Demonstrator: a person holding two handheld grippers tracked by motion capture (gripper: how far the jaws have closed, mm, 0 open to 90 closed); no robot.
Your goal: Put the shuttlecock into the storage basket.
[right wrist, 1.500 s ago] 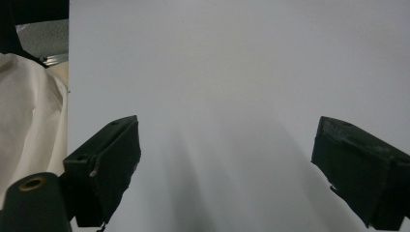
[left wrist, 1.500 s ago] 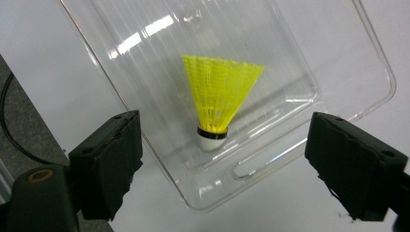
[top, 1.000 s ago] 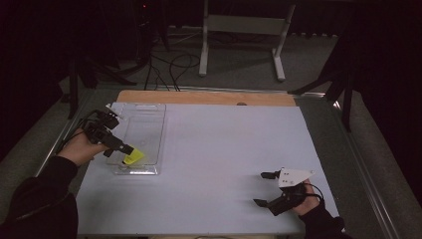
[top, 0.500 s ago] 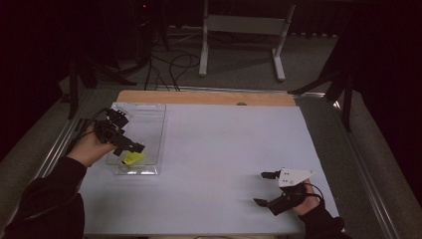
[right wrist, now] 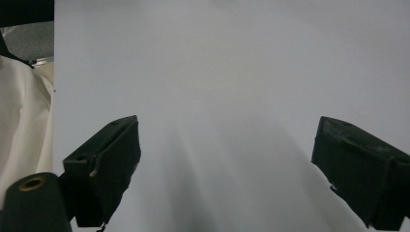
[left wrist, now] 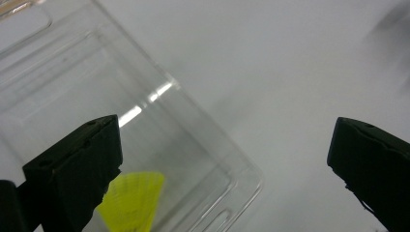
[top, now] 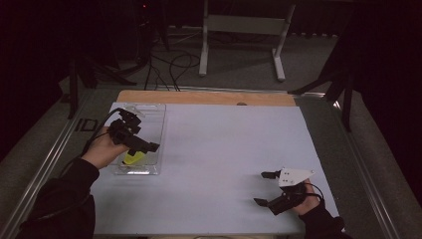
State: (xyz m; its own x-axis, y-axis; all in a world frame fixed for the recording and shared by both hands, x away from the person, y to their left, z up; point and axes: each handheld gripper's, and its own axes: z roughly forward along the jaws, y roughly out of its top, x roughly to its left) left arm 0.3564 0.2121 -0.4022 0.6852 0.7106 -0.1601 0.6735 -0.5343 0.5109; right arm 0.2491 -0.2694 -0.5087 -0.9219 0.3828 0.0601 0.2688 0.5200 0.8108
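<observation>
From my remote seat, the pale white rectangular tabletop [top: 214, 164] is brightly lit from above while the surrounding floor sinks into darkness. The clear plastic rectangular tray [left wrist: 159, 121] throws a glare streak (both gripper views look soft, slightly blurred).

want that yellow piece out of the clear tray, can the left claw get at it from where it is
Probably yes: the left claw hovers open over the clear tray, whose top looks open, with the yellow piece just below one jaw.

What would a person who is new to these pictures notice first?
The bright yellow piece inside the clear plastic box at the table's left stands out first, with the left gripper held open above it. The right gripper, also open, sits near the table's front right over the bare white surface.
</observation>
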